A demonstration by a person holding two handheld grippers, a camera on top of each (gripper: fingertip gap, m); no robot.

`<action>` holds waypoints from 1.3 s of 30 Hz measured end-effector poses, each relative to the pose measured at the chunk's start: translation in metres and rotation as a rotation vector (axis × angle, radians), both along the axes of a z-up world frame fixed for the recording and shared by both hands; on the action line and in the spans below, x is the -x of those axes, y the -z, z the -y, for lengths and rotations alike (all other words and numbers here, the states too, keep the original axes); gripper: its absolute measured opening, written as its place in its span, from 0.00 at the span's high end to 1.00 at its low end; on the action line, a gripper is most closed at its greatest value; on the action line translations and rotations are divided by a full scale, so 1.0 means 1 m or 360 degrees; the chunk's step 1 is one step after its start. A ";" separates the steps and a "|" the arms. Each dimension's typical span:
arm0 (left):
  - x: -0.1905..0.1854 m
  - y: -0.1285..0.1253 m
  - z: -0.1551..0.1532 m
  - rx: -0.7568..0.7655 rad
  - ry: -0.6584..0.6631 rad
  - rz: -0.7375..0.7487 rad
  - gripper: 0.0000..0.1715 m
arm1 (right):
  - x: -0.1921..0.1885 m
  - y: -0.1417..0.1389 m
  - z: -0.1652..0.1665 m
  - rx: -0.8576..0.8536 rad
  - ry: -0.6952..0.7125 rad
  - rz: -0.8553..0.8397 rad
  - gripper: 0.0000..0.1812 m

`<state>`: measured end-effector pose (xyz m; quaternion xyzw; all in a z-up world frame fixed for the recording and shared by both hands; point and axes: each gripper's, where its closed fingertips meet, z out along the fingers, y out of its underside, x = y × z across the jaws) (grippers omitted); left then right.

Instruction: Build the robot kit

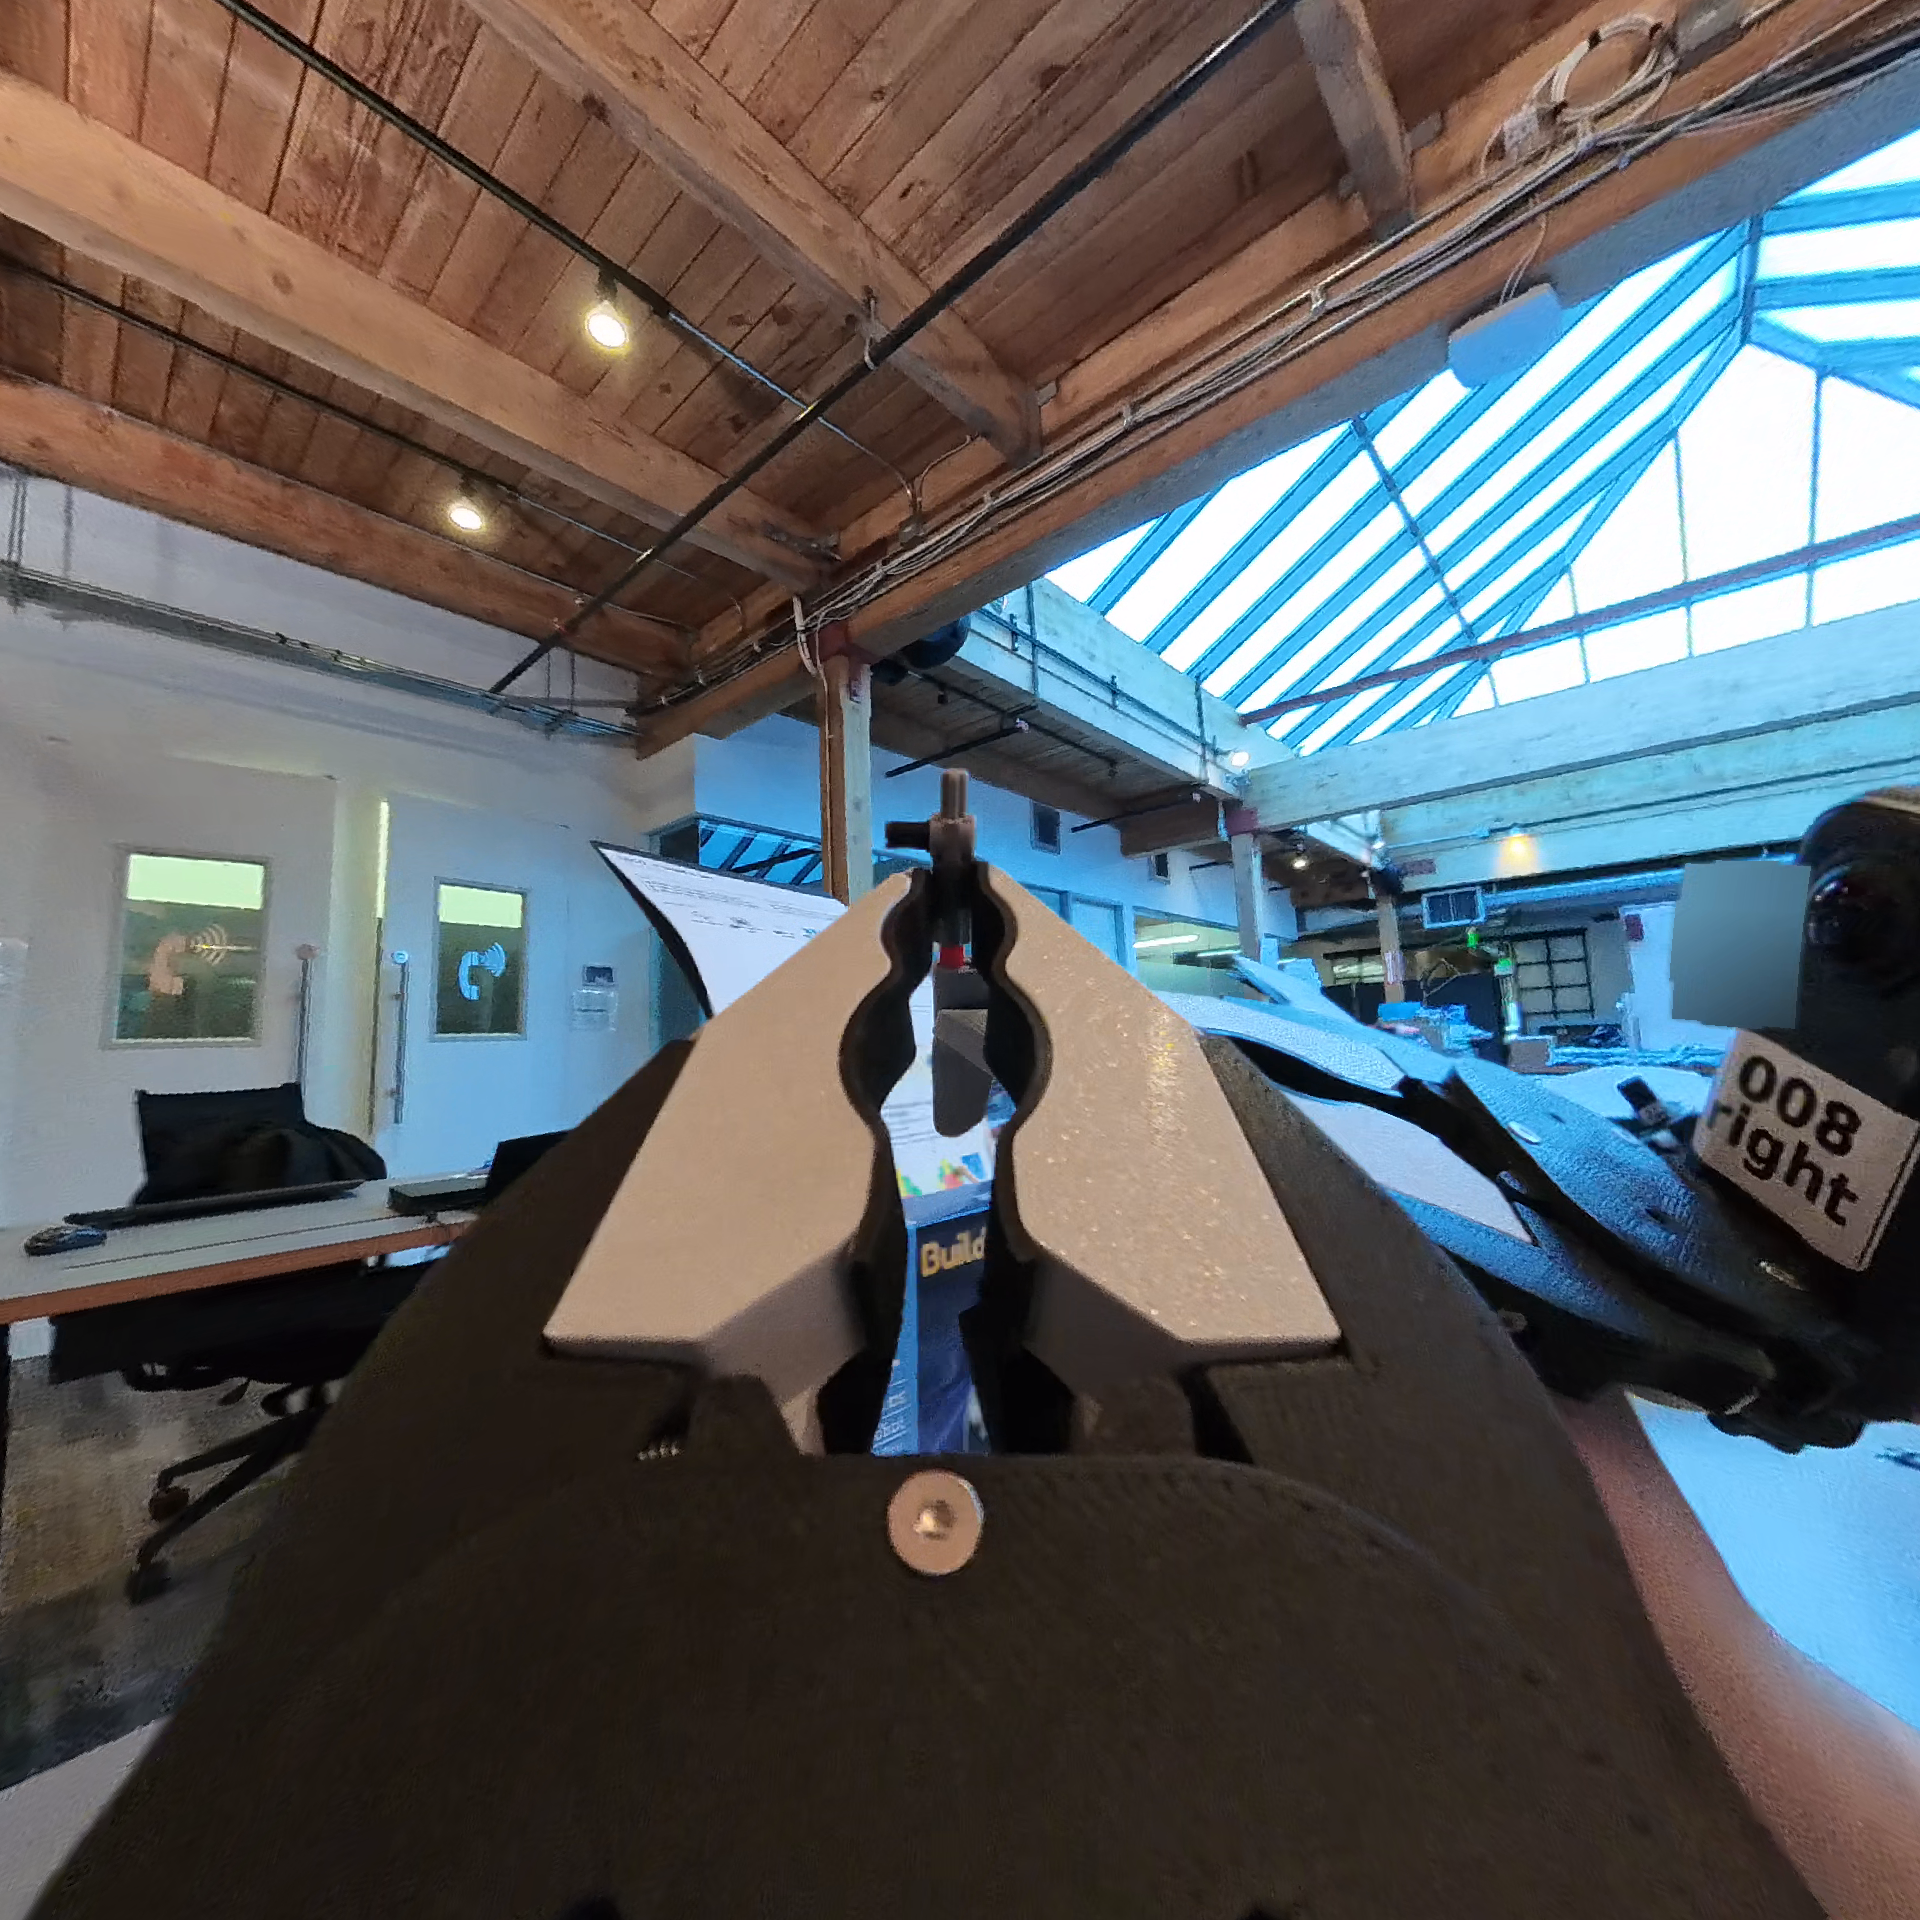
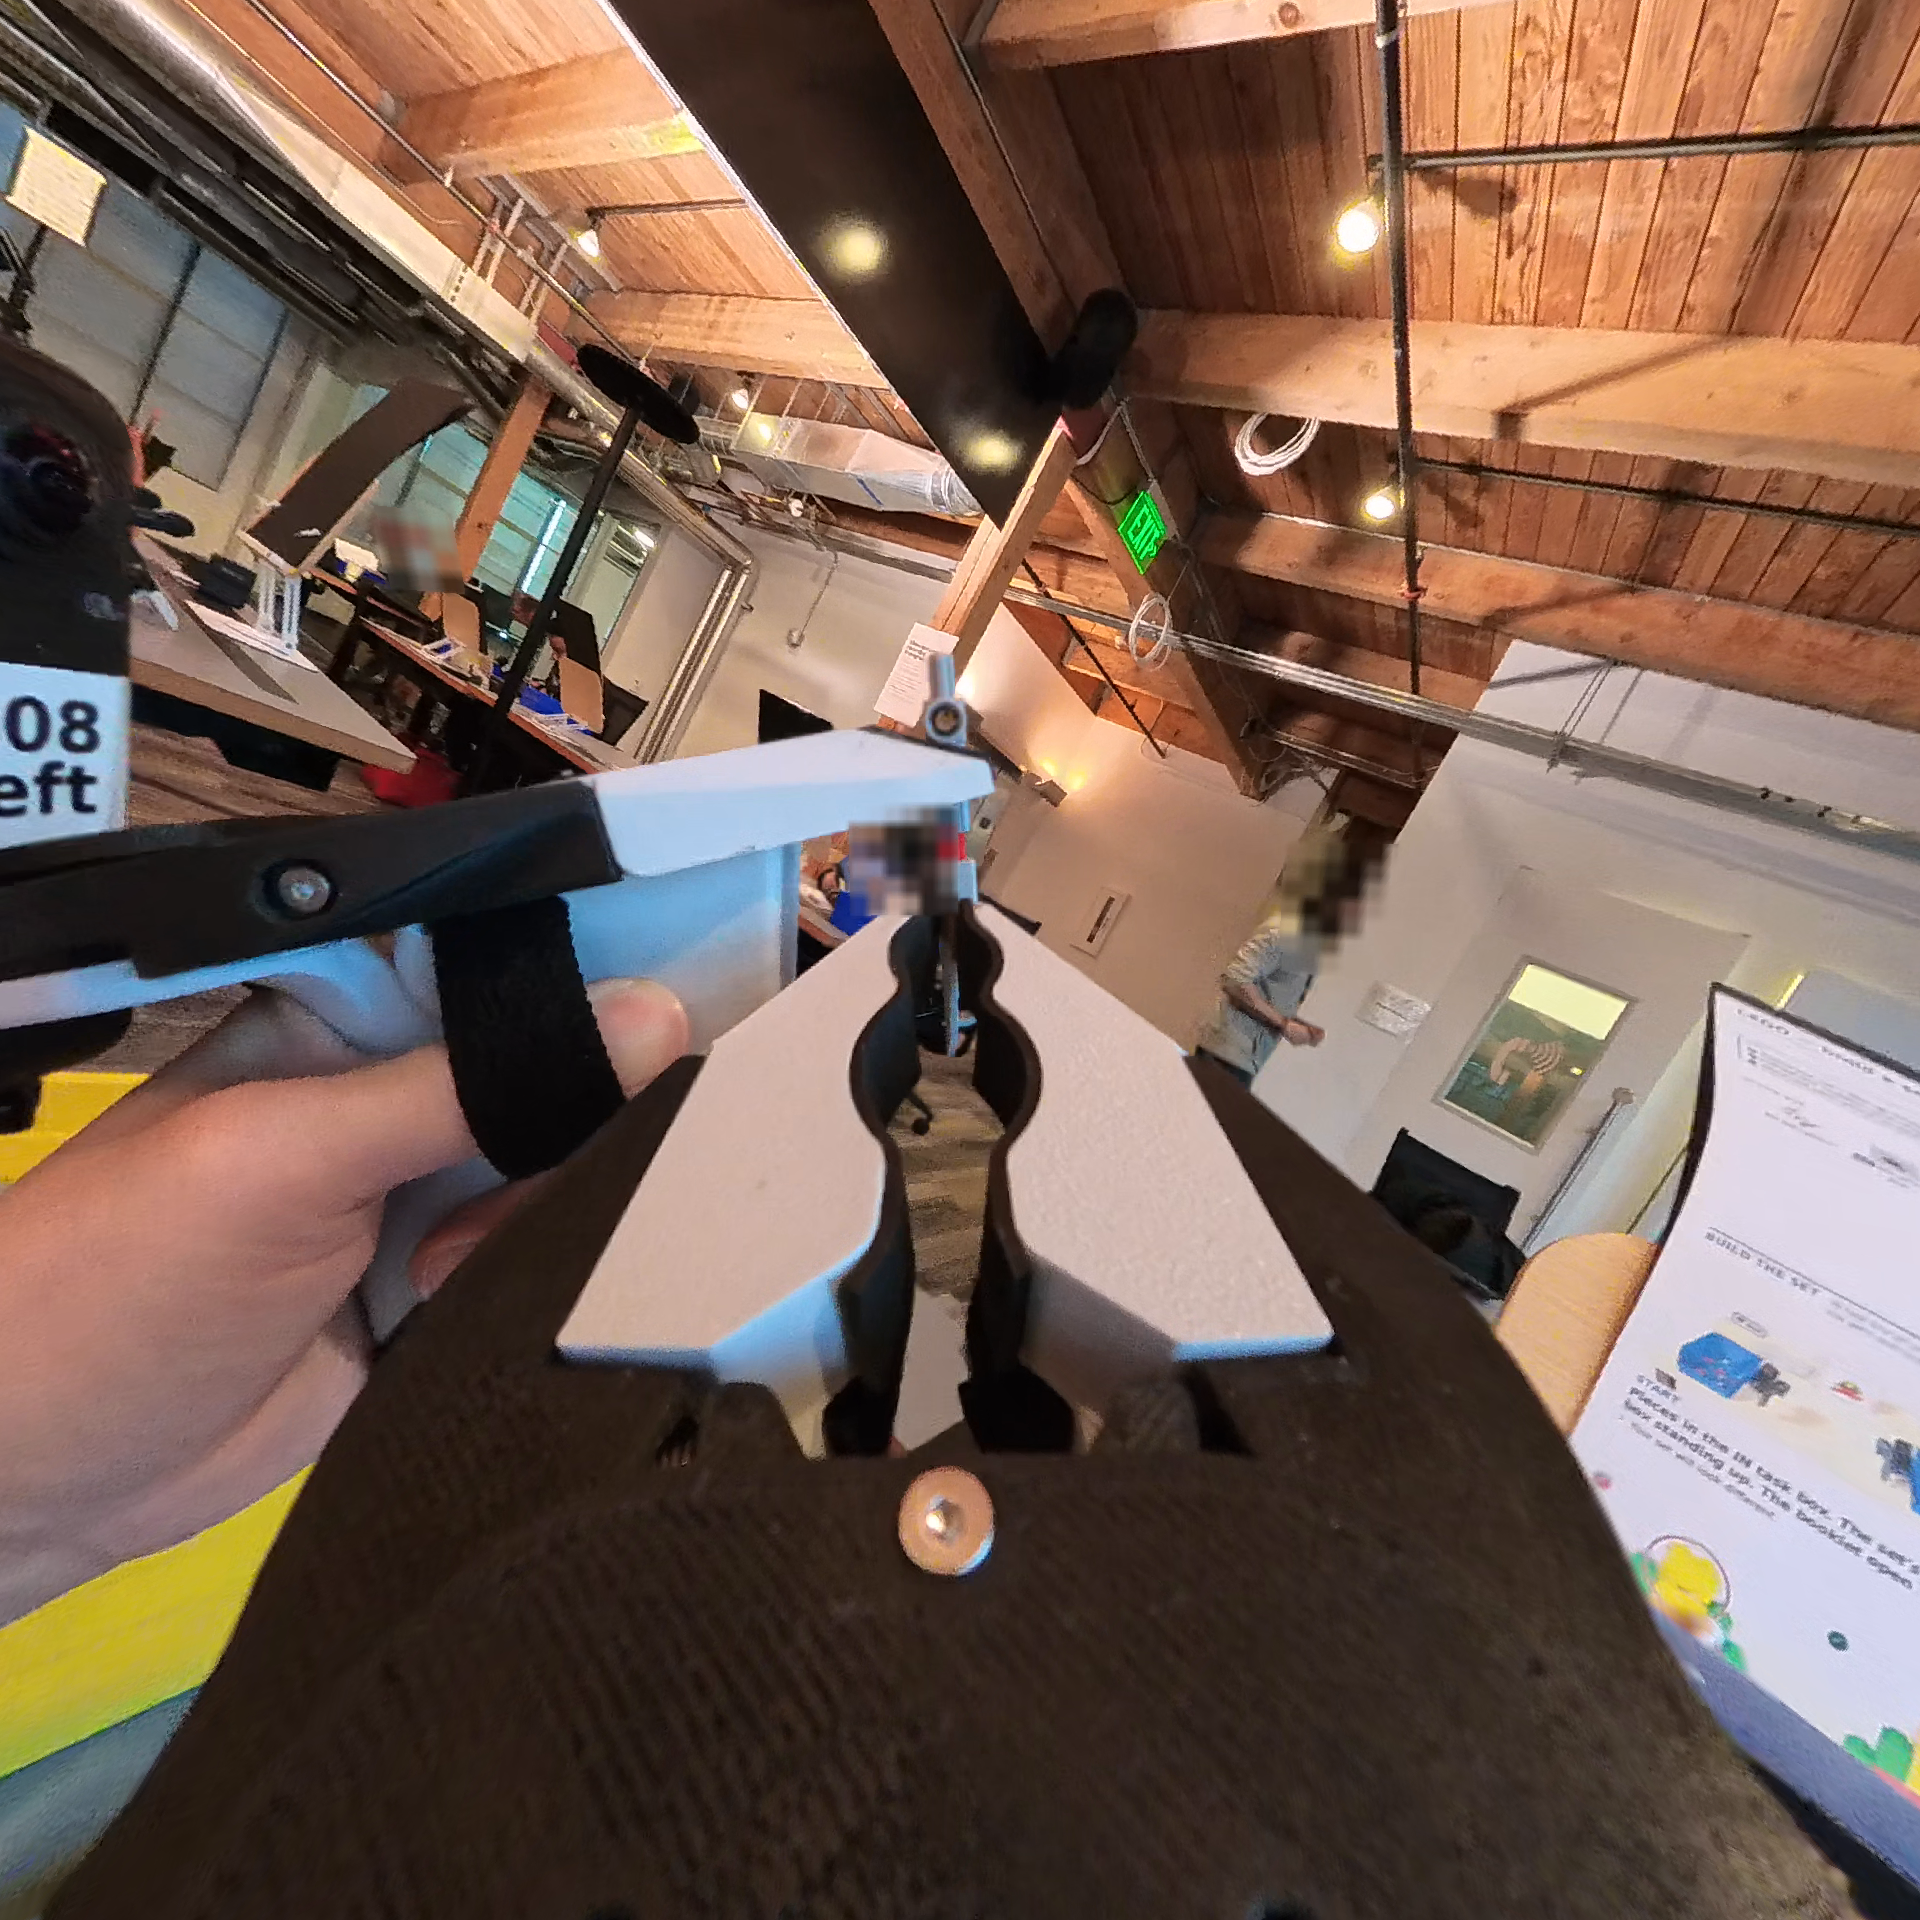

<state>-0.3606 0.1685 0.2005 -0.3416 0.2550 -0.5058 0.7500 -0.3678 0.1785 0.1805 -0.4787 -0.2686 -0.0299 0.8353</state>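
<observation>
Two views show one small assembly. Left wrist view: the left hand-held gripper (image 1: 948, 894) is closed on a small grey-and-black toy part (image 1: 951, 831), raised toward the ceiling; the right hand-held gripper (image 1: 1351, 1049) lies just beside.

Right wrist view: the right hand-held gripper (image 2: 951, 920) pinches the same part (image 2: 943, 717) from below, and a bare hand (image 2: 239, 1247) holds the left one.

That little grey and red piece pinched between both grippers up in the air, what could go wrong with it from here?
The small assembly is pinched only at the very tips of the left gripper and right gripper, so it could slip and fall. Both grippers clamp the same piece from different angles; pulling or twisting unevenly might snap it apart. The protruding grey pin on top looks easy to knock.
</observation>
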 end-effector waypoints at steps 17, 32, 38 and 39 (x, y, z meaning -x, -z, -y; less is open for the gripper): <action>0.004 -0.005 -0.001 0.0081 0.0015 0.0031 0.96 | 0.004 -0.004 0.000 0.0032 -0.0027 -0.0014 1.00; 0.013 -0.008 0.005 0.0159 0.0632 -0.0140 0.88 | -0.011 -0.022 0.017 0.0213 -0.0828 -0.0537 1.00; 0.009 -0.001 0.016 0.0300 0.1104 -0.0190 0.90 | -0.022 -0.037 0.041 0.0406 -0.1670 -0.0894 0.99; 0.005 0.001 0.017 0.0289 0.1085 -0.0213 0.90 | -0.024 -0.039 0.042 0.0428 -0.1743 -0.0947 1.00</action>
